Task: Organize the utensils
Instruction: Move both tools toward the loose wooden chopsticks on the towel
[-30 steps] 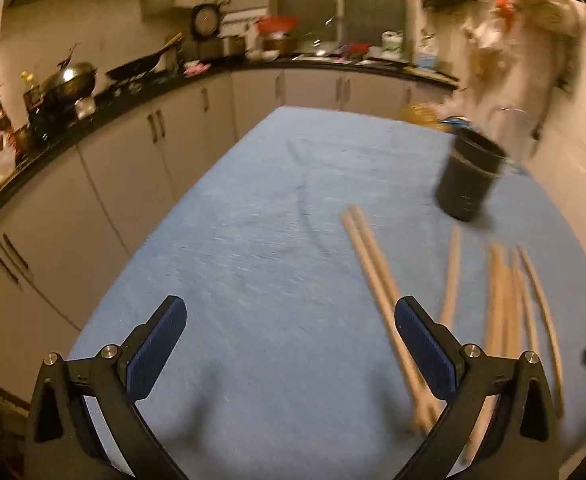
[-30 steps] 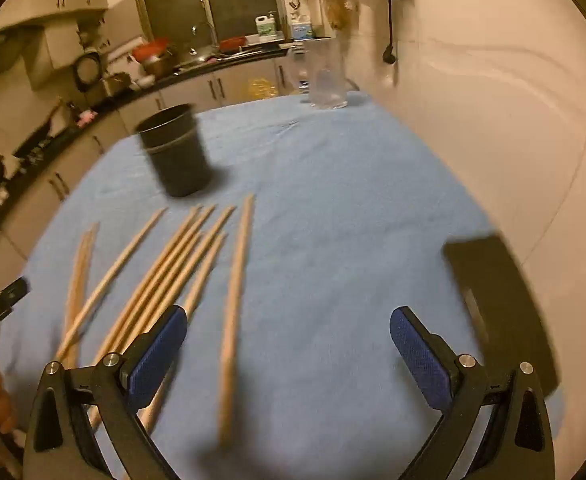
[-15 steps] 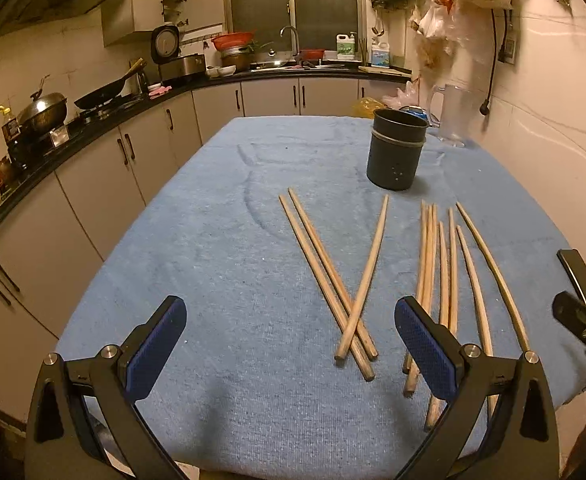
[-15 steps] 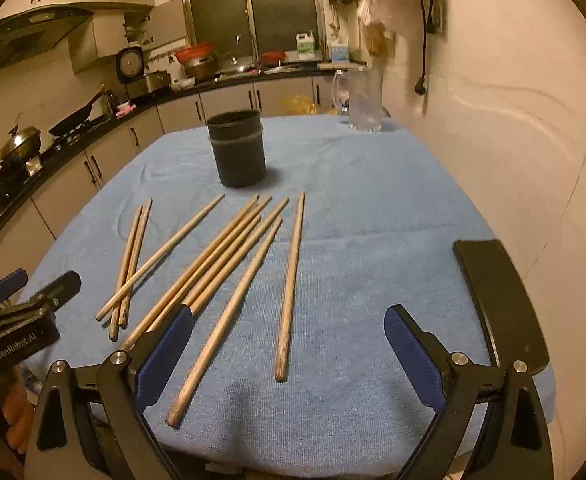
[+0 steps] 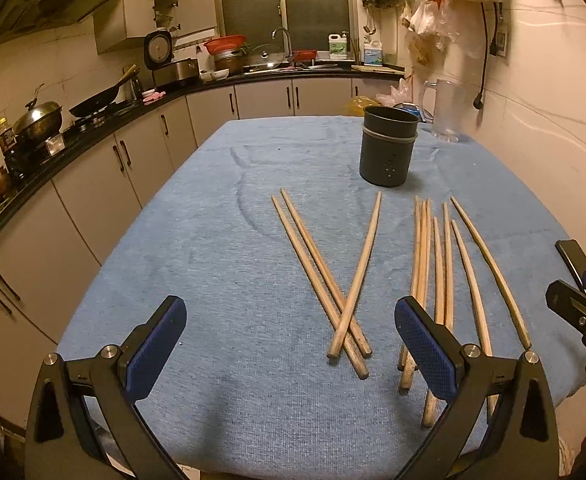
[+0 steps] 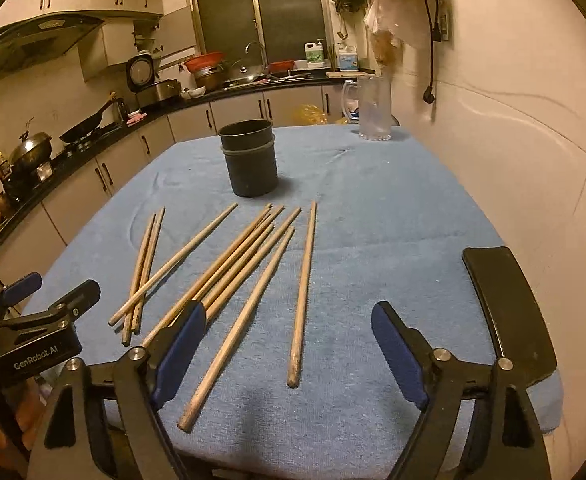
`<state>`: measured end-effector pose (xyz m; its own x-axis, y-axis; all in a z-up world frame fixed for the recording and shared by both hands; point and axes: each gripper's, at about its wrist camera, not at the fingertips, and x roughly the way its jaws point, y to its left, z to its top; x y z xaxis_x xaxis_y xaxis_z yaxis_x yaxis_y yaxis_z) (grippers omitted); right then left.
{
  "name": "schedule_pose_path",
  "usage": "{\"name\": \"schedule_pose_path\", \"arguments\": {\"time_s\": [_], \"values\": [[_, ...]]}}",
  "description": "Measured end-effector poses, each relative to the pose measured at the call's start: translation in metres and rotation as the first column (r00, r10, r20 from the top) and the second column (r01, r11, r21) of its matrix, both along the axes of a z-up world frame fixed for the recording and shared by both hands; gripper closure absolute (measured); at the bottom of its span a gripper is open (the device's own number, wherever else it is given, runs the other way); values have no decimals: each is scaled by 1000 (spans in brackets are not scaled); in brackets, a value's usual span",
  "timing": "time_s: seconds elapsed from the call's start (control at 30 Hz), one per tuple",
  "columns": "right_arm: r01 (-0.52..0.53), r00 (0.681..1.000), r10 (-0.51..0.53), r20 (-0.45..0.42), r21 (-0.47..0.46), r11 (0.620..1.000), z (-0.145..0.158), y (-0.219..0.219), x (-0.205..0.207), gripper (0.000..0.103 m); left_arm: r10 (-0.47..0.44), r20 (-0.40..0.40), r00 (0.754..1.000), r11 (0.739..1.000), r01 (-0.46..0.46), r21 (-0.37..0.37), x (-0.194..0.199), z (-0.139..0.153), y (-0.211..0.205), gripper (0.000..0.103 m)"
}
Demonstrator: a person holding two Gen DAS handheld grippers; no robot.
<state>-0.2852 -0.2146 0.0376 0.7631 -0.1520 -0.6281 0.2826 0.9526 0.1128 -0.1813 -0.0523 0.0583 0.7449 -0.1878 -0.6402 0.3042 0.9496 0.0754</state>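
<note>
The left claw (image 5: 291,334) stands wide open above the near edge of the desk (image 5: 221,240), with nothing between its blue pads. The desk carries a blue towel-like cloth. On it lie wooden chopsticks (image 5: 325,276), long, thin, pale brown and round. At the left, two lie side by side and a third crosses over them near their near ends. To their right lies a looser bundle (image 5: 439,264) of about seven, nearly parallel, the outermost one slightly bent. Behind the chopsticks a dark round holder (image 5: 389,146) stands upright, apart from them. The right claw (image 6: 289,344) hangs over the near edge; its jaws are closing, and they do not press on anything. A flat black object (image 6: 505,308) lies at the right edge of the desk.
</note>
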Motion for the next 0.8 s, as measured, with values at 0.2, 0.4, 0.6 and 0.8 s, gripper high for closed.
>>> {"name": "schedule_pose_path", "arguments": {"time_s": [0.2, 0.4, 0.6, 0.8], "values": [[-6, 1000, 6, 1, 5, 1000, -2, 0, 1, 17, -2, -6, 1000, 1000, 2, -1, 0, 0, 1, 0], [-7, 1000, 7, -9, 9, 1000, -4, 1, 1, 19, -6, -14, 1000, 1000, 6, 0, 1, -3, 0, 0], [-6, 1000, 6, -17, 18, 1000, -6, 0, 2, 22, -8, -17, 1000, 1000, 8, 1, 2, -4, -1, 0], [-6, 1000, 7, -28, 29, 1000, -8, -2, 4, 24, -7, -17, 1000, 1000, 7, 2, 2, -5, -1, 0]]}}
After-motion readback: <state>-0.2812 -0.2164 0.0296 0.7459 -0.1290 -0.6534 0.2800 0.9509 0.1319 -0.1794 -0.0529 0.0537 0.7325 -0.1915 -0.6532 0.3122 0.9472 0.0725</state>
